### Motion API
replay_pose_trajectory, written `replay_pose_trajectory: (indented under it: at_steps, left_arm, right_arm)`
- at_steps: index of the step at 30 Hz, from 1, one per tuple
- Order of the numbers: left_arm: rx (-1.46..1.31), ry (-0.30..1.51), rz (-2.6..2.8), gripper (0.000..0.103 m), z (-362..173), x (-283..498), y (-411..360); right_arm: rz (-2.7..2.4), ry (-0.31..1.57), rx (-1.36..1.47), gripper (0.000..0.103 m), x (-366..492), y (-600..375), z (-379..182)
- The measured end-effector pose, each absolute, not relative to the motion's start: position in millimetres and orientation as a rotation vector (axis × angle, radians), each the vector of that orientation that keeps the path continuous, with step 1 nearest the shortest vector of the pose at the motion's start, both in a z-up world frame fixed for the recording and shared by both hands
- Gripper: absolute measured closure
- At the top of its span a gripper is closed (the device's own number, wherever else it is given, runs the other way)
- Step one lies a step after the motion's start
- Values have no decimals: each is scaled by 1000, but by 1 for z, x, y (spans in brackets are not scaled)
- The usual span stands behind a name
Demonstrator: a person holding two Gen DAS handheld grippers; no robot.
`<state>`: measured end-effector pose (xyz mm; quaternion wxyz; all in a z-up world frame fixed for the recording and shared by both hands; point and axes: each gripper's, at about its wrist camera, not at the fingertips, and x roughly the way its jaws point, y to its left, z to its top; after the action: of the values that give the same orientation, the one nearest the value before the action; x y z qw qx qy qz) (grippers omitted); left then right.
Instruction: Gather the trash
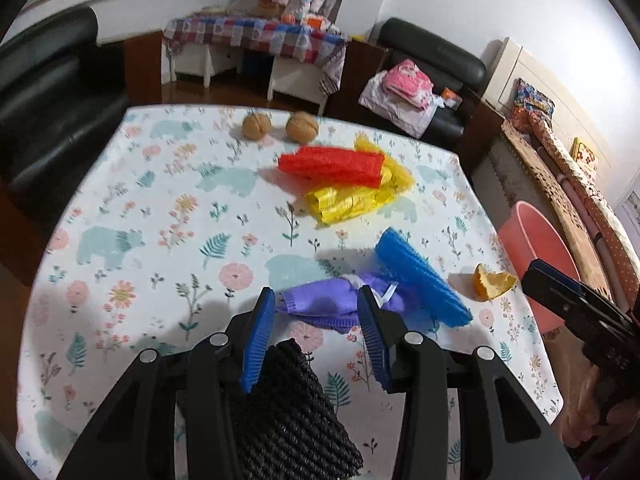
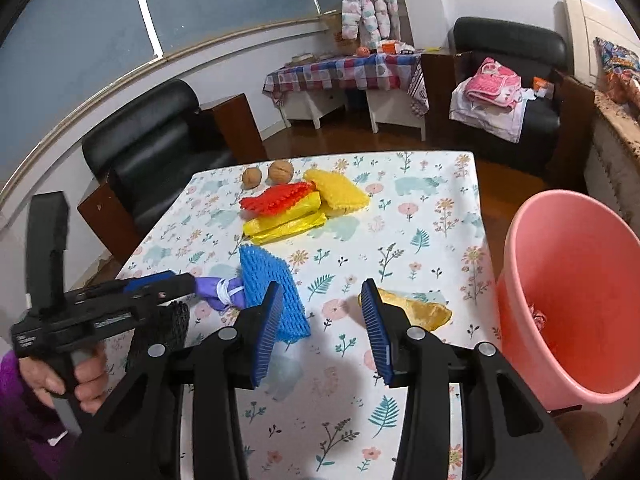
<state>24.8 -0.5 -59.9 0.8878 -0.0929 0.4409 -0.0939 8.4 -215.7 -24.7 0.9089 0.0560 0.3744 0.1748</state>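
Note:
My left gripper (image 1: 316, 300) is open, low over the floral tablecloth (image 1: 160, 208). A crumpled purple bag (image 1: 320, 302) tied with white lies between its fingertips, and the pads do not press on it. A black foam net (image 1: 288, 412) lies under its jaws. A blue foam net (image 1: 420, 280) lies just right of the purple bag, with an orange peel (image 1: 492, 280) beyond it. My right gripper (image 2: 322, 292) is open and empty above the table. The blue foam net (image 2: 272, 284) is by its left finger and the orange peel (image 2: 416, 308) by its right.
A red net (image 1: 332, 164), yellow bags (image 1: 352, 200) and two walnuts (image 1: 256, 126) lie farther back. A pink bucket (image 2: 568, 300) with something inside stands off the table's right edge. A hand (image 2: 80, 376) holds the left gripper (image 2: 176, 282). Black armchairs surround the table.

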Motion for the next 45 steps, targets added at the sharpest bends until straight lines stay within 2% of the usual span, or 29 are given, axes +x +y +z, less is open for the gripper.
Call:
replay_pose_trajectory:
  at_steps: [9, 14, 22, 25, 28, 45]
  left_arm:
    - [-207, 933, -209, 61, -71, 40, -1]
    - [-210, 927, -221, 73, -71, 38, 2]
    - [-219, 899, -230, 80, -62, 34, 8]
    - [-220, 878, -229, 82, -54, 32, 11]
    - [-223, 865, -227, 82, -49, 31, 14]
    - [-183, 780, -264, 82, -7, 23, -6]
  right_arm:
    - [500, 815, 40, 61, 13, -183, -32]
    - [540, 867, -23, 61, 18, -160, -41]
    - [489, 906, -76, 62, 31, -149, -52]
    - [495, 923, -64, 81, 33, -150, -55]
    - [492, 940, -38, 92, 33, -153, -57]
    - [436, 817, 144, 94, 21, -207, -19]
